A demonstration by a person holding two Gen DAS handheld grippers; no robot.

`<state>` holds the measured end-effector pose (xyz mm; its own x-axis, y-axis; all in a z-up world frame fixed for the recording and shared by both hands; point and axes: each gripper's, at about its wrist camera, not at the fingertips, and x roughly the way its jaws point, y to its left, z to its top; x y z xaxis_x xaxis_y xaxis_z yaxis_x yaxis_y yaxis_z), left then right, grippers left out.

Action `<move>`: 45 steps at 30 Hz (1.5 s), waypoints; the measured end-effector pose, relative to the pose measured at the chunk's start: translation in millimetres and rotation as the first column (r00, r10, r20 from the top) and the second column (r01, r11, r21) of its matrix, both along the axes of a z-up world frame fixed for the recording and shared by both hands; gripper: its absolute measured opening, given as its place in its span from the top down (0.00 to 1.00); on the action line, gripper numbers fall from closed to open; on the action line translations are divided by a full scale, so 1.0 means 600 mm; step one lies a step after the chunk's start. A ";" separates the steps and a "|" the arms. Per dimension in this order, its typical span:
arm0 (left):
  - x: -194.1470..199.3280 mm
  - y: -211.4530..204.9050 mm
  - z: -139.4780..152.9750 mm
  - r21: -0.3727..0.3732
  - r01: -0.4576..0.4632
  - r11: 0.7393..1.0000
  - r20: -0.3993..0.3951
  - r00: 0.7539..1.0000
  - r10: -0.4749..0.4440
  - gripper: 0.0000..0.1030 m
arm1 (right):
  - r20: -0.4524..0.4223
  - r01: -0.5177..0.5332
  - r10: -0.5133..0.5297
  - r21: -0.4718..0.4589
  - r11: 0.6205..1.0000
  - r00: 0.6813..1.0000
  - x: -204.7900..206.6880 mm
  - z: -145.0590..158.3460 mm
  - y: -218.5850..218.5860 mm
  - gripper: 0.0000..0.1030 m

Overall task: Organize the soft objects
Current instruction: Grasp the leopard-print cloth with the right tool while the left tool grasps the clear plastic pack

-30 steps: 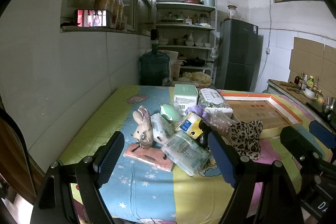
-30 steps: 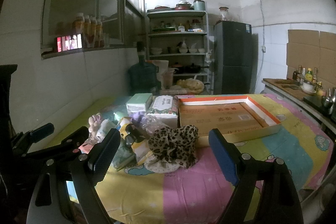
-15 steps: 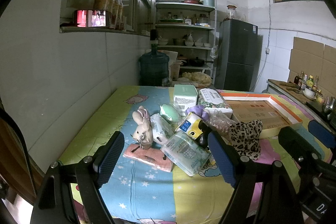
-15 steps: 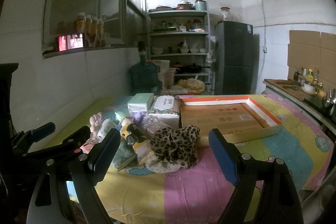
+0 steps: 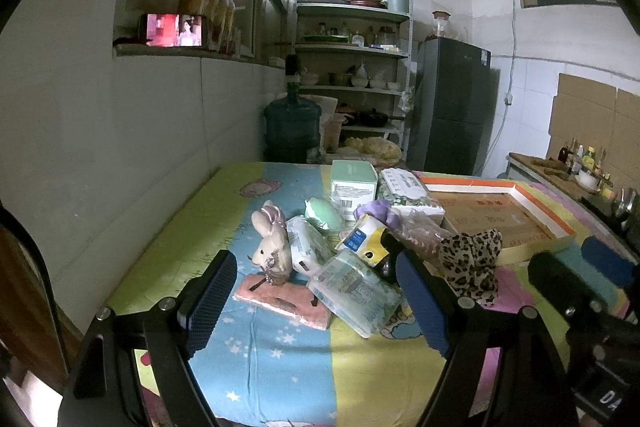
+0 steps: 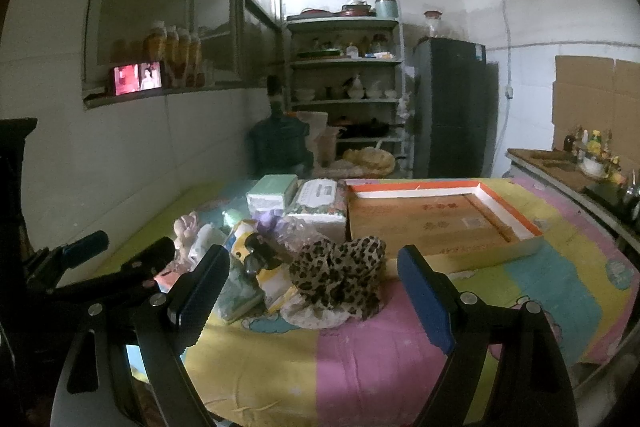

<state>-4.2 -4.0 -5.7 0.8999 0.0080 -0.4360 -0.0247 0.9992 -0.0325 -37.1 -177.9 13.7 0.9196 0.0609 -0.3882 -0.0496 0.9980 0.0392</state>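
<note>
a cramped kitchen, seen from two hand-held tools poised over a tabletop (image 5: 280, 367) covered in a cartoon-print cloth. at far left a phone (image 5: 176, 30) glows on a wall ledge beside a row of jars (image 5: 208, 3). in the left wrist view the left tool (image 5: 316, 299) hangs above the near edge, its blue pads spread wide with nothing between them. beyond it lies the heap of soft things: a plush rabbit (image 5: 270, 241) sits upright on a flat pink pouch (image 5: 280, 301), touching a white tissue pack (image 5: 308, 247); a green wipes pack (image 5: 356, 291) leans at the front of the heap, a mint sponge (image 5: 324, 213) and a yellow packet (image 5: 366, 235) lie behind it, and a mint box (image 5: 354, 181) and a floral tissue pack (image 5: 408, 191) stand at the back. right of these a leopard-print cloth (image 5: 472, 263) is crumpled just beside an open orange-rimmed carton lid (image 5: 556, 215), which holds no soft thing. in the right wrist view the right tool (image 6: 312, 295) is also spread and holds nothing, with the leopard-print cloth seen between its pads but well beyond them. a water jug (image 5: 292, 125), shelves (image 5: 352, 47) of crockery and a dark fridge (image 5: 454, 107) fill the back wall; bottles (image 5: 580, 157) stand on a counter at far right.
</note>
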 end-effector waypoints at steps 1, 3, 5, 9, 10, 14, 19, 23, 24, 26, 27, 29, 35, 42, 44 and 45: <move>0.001 0.002 -0.003 -0.005 0.000 1.000 -0.001 1.000 0.000 0.20 | -0.008 -0.002 0.002 0.000 1.000 1.000 0.002 -0.005 0.002 0.15; 0.004 0.005 -0.012 -0.013 -0.002 1.000 -0.010 1.000 0.002 0.20 | -0.035 0.003 -0.003 -0.001 1.000 0.999 0.011 -0.019 0.004 0.15; 0.008 0.012 -0.023 -0.028 0.005 1.000 -0.023 1.000 -0.005 0.20 | -0.076 0.004 -0.004 0.004 1.000 0.997 0.031 -0.034 -0.002 0.15; 0.026 0.024 -0.041 -0.059 0.031 0.998 -0.025 0.999 -0.032 0.20 | -0.118 -0.007 0.009 0.017 1.000 0.993 0.052 -0.056 -0.005 0.15; 0.029 0.029 -0.045 -0.077 0.044 0.996 -0.023 0.999 -0.046 0.20 | -0.124 -0.007 0.010 0.018 1.000 0.992 0.058 -0.063 -0.005 0.15; 0.043 0.045 -0.054 -0.107 0.065 0.992 -0.025 0.997 -0.068 0.20 | -0.143 0.001 0.003 0.028 1.000 0.990 0.084 -0.082 -0.011 0.15; 0.063 0.049 -0.072 -0.128 0.091 0.988 -0.051 0.994 -0.098 0.20 | -0.177 0.003 0.004 0.039 0.999 0.984 0.125 -0.098 -0.028 0.15; 0.080 0.046 -0.086 -0.147 0.107 0.983 -0.089 0.989 -0.121 0.20 | -0.208 -0.003 0.015 0.057 0.998 0.978 0.152 -0.115 -0.037 0.16; 0.083 0.046 -0.089 -0.148 0.107 0.983 -0.094 0.988 -0.121 0.20 | -0.215 -0.006 0.019 0.063 0.998 0.976 0.157 -0.118 -0.039 0.17; 0.090 0.043 -0.097 -0.152 0.107 0.983 -0.109 0.986 -0.124 0.20 | -0.225 -0.013 0.029 0.072 0.997 0.974 0.163 -0.122 -0.043 0.28; 0.093 0.041 -0.101 -0.154 0.106 0.982 -0.118 0.985 -0.125 0.20 | -0.231 -0.017 0.034 0.076 0.997 0.972 0.166 -0.124 -0.044 0.42; 0.100 0.038 -0.107 -0.157 0.107 0.982 -0.132 0.983 -0.128 0.20 | -0.252 -0.033 0.056 0.095 0.995 0.966 0.171 -0.128 -0.048 0.61; 0.119 0.027 -0.125 -0.168 0.108 0.980 -0.169 0.976 -0.137 0.20 | -0.218 -0.045 0.069 0.117 0.992 0.973 0.162 -0.121 -0.056 0.75; 0.128 0.009 -0.131 -0.177 0.136 0.975 -0.152 0.975 -0.164 0.33 | -0.189 -0.059 0.077 0.100 0.993 0.979 0.149 -0.108 -0.054 0.76; 0.134 0.005 -0.134 -0.186 0.145 0.972 -0.155 0.972 -0.175 0.49 | -0.188 -0.060 0.079 0.101 0.993 0.979 0.148 -0.108 -0.054 0.76; 0.135 0.005 -0.134 -0.187 0.142 0.972 -0.156 0.973 -0.172 0.54 | -0.189 -0.060 0.079 0.104 0.993 0.979 0.147 -0.108 -0.055 0.76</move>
<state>76.8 -1.1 -86.1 0.7962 -0.2168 -0.5649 0.1123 0.9703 -0.2141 51.2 -210.8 -51.4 0.8207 0.1681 -0.5461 -0.1009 0.9834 0.1511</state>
